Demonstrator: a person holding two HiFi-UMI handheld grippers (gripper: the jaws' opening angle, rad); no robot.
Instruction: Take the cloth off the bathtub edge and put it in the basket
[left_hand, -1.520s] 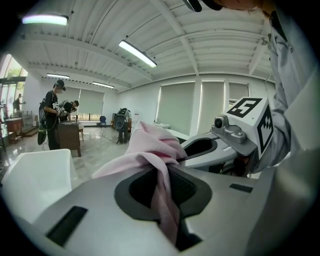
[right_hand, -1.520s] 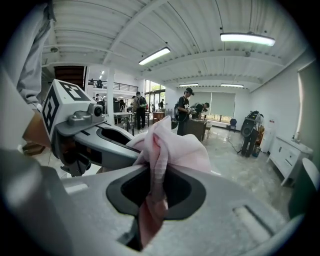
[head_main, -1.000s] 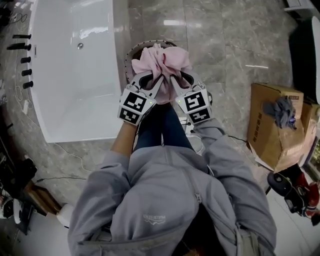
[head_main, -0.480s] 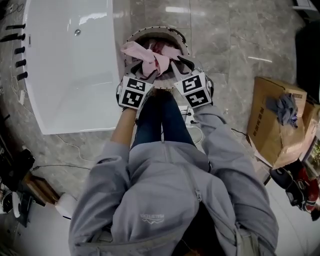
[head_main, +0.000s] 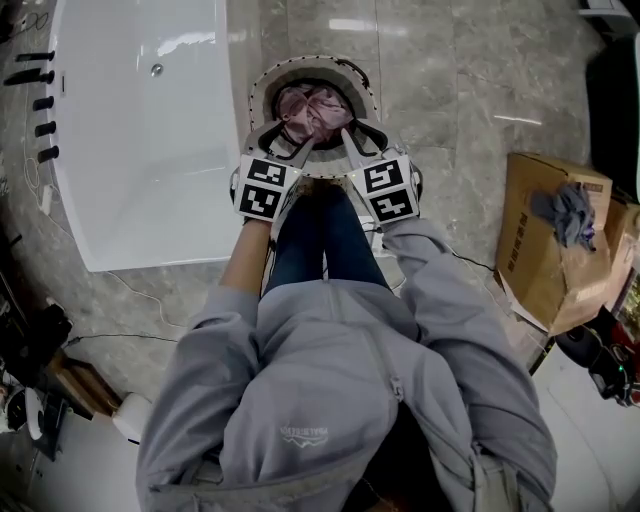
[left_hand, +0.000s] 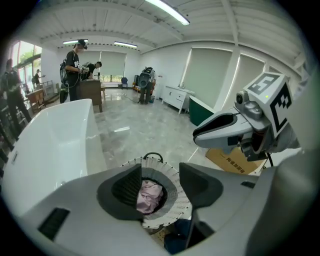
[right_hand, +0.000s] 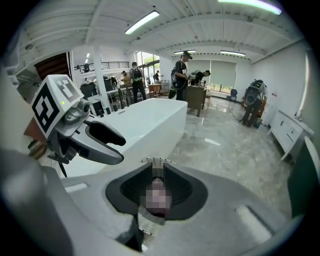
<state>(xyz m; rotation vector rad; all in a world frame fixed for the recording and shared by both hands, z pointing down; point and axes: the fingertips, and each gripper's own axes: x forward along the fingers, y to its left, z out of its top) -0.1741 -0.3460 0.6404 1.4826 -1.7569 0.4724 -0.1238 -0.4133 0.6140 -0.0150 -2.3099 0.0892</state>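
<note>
Grey marble-patterned floor tiles (head_main: 460, 90) fill most of the head view. On the left is a glossy white rectangular bathtub (head_main: 140, 150), its near rim bare. At the right edge is a brown cardboard box (head_main: 535, 240) with a crumpled grey rag (head_main: 562, 215) on top. The person in a grey jacket (head_main: 340, 400) stands over the spot with both arms reaching forward.

The round white woven basket (head_main: 312, 63) sits on the floor just beside the tub's right wall, straight ahead of the person.

The left gripper (left_hand: 161, 175) hangs over the basket's near-left rim. Its jaws are well apart with nothing between the pads, and the basket opening shows through the gap, lower down.

The right gripper (right_hand: 159, 175) is over the near-right rim, close beside the left one, with its tips angled into the basket. Its jaws are drawn almost together, leaving a narrow slit. A pinkish smear shows in that slit, and the head view puts the tips at the cloth's edge, so it reads as a pinch on the fabric.

The bunched pale pink cloth (head_main: 312, 108) lies inside the basket, gathered toward the middle and below rim level.
</note>
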